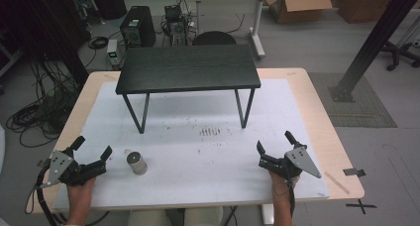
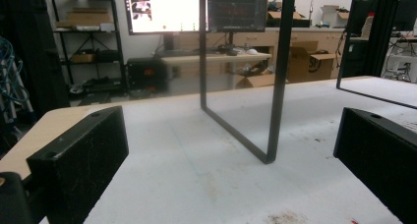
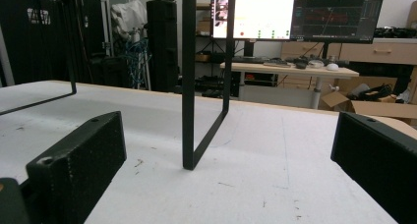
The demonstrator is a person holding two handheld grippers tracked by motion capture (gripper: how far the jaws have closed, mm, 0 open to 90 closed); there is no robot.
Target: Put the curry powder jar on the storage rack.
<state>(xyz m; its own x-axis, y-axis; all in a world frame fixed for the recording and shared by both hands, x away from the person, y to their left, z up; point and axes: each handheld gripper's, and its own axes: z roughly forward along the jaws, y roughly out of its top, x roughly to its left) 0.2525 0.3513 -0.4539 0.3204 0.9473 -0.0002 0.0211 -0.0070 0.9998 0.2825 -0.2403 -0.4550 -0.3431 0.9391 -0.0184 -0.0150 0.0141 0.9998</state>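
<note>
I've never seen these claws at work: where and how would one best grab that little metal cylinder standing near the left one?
Probably around its round side wall, about mid-height. The metal cylinder stands upright on the white mat, flat end up, so two jaws can close across its width. The open left claw is nearest, so coming in level from the cylinder's left looks simplest.

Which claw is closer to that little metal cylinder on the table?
Left. The left claw is just beside the metal cylinder, on its left; the right claw is far off on its other side.
</note>
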